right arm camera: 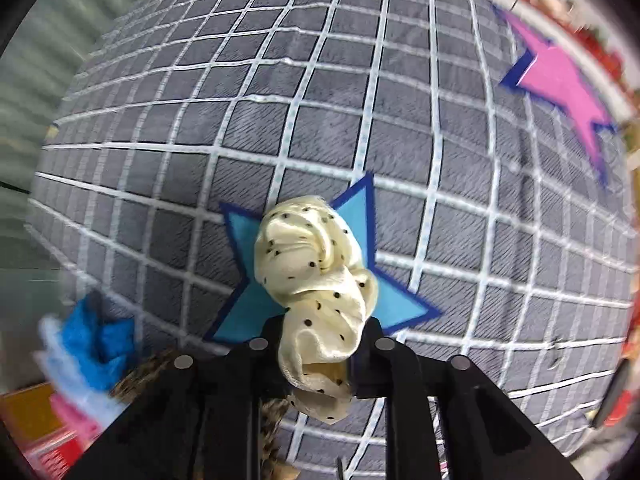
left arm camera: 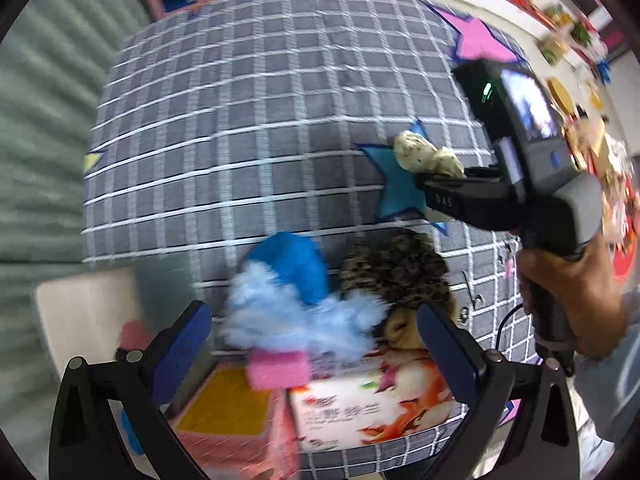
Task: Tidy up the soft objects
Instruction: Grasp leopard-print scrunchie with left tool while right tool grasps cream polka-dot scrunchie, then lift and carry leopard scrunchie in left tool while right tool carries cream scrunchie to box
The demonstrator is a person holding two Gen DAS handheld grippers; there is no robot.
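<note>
Cream polka-dot scrunchie sits pinched in your right gripper, jaws closed tight on it, held over the blue star on the grey checked cloth. L to R in the left wrist view: your left gripper is wide apart w/ nothing between the pads, above a fluffy light-blue piece, a blue plush behind it, a leopard-print plush beside, pink block & printed box below. Pink star lies far right

black left gripper, blue pads; right gripper black.
</note>
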